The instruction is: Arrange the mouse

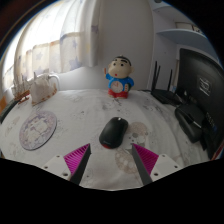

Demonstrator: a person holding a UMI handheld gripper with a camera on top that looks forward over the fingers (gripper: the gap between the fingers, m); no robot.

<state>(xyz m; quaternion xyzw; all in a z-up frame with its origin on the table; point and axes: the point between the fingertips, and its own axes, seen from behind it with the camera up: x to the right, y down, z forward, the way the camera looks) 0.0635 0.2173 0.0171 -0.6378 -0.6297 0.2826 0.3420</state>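
Observation:
A black computer mouse (113, 131) lies on the white marbled table (60, 108), just ahead of my fingers and roughly centred between them. My gripper (112, 158) is open, with the two magenta pads (78, 157) spread wide on either side. Nothing is held between them. The mouse rests on the table on its own, its near end just beyond the fingertips.
A cartoon boy figurine (120, 78) stands beyond the mouse. A round patterned coaster (39, 130) lies to the left. A white pitcher (41, 89) stands at the far left. A black keyboard (166, 97) and dark monitor (200, 85) stand at the right.

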